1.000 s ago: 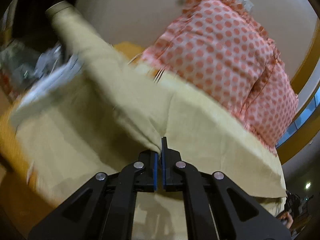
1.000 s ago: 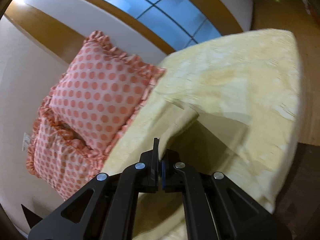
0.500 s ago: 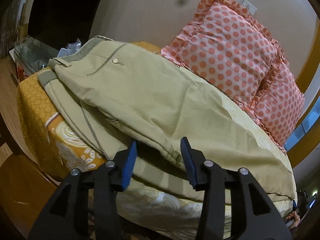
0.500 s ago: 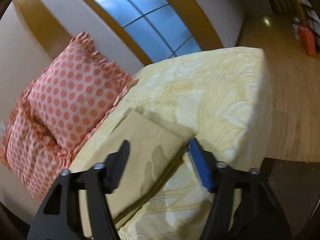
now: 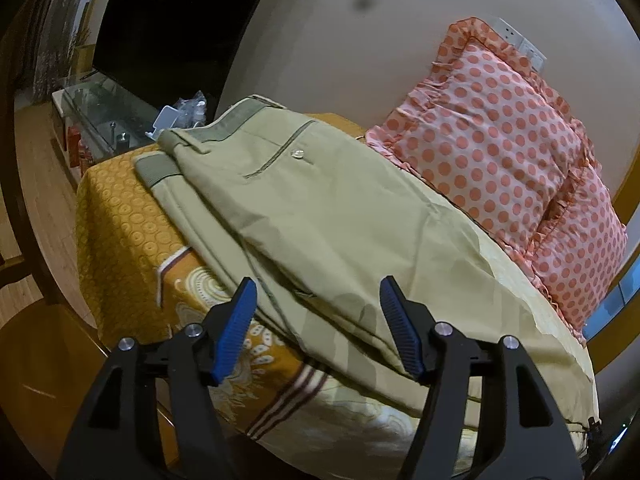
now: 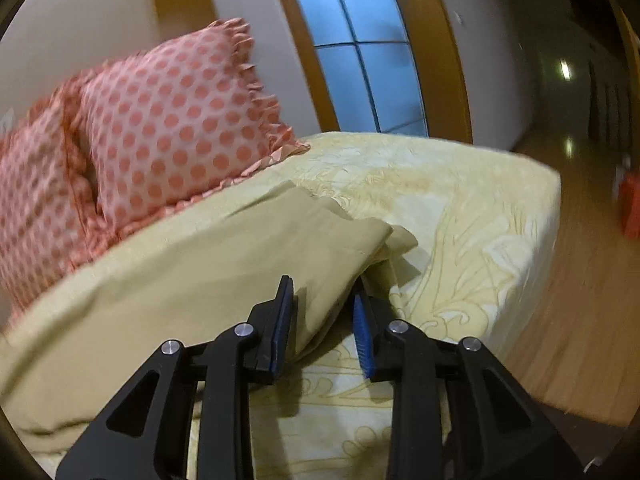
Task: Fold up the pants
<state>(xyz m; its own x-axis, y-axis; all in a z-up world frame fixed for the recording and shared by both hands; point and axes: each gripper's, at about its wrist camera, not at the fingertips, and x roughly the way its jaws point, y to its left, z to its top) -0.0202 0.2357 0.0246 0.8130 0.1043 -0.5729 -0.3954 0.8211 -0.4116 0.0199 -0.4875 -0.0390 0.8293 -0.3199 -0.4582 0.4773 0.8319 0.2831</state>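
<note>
**Both grippers letting go after 1st fold**

The pants are lying on the bed, folded lengthwise w/ 1 leg stacked on the other; waistband at the far-left end near the orange cover, hems toward the pale-yellow end in the right wrist view. 1.0 s ago both grippers were clamped on the fabric and carrying it over; 0.5 s ago they were already parting. Now the left gripper is sitting wide apart, holding nothing, its fingers framing the near edge of the pants around mid-thigh w/o touching, as far as I can tell. The right gripper is narrower than 0.5 s ago but not together: its jaws are straddling the near edge of the hem end, cloth between the pads, and whether they're actually pinching it I can't tell.

Meaning: the leg-on-leg fold is looking done, and the cloth is resting by itself. The top leg is sitting a bit offset from the lower 1 near the waistband. Judging from this, the next step is prob. a crosswise fold, hems up to waistband, so the right side seems to be setting up a re-grip. The 2 polka-dot pillows are lying just beside the far edge.
</note>
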